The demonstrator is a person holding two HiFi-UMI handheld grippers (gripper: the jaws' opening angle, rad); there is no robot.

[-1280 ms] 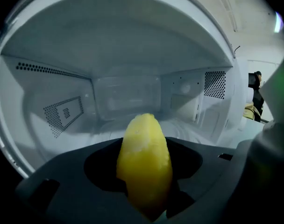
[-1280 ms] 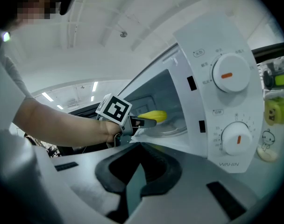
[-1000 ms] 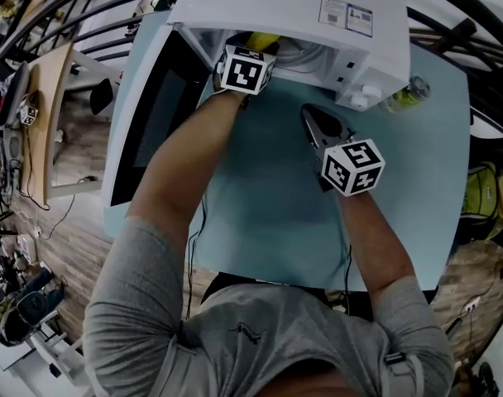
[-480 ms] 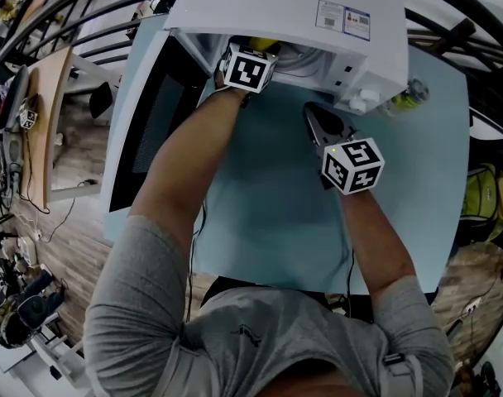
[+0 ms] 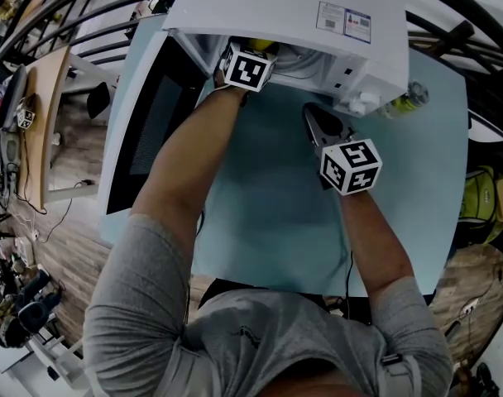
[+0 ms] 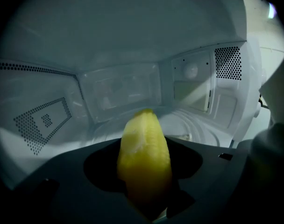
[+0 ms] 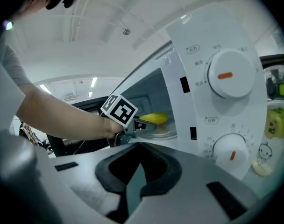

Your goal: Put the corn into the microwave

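Corn, a yellow cob with rows of kernels (image 6: 144, 162), is pinched lengthwise in the person's left gripper (image 7: 141, 121), whose jaws clamp its rear half so the tip points ahead. The cob is already inside the cavity of the boxy white microwave oven (image 5: 293, 7). It hangs low over the round glass turntable (image 6: 198, 125), probably so it can be set down flat and not dropped. From these angles it is hard to say whether the cob touches the glass yet.

The dark-windowed microwave door (image 5: 148, 131) is swung fully open to the left, which leaves the left arm a straight path in. The oven sits at the far edge of a pale blue tabletop (image 5: 268, 222).

The right gripper (image 5: 311, 112) hovers above the bare tabletop, just in front of the oven's control panel with its two round white dials (image 7: 228, 73). Its jaws are pressed together with nothing between them. It appears to be waiting out of the way, perhaps ready to push the door closed afterwards.

The task looks nearly done. What remains is to lower the cob onto the turntable, release the left gripper's jaws and draw the arm back out.
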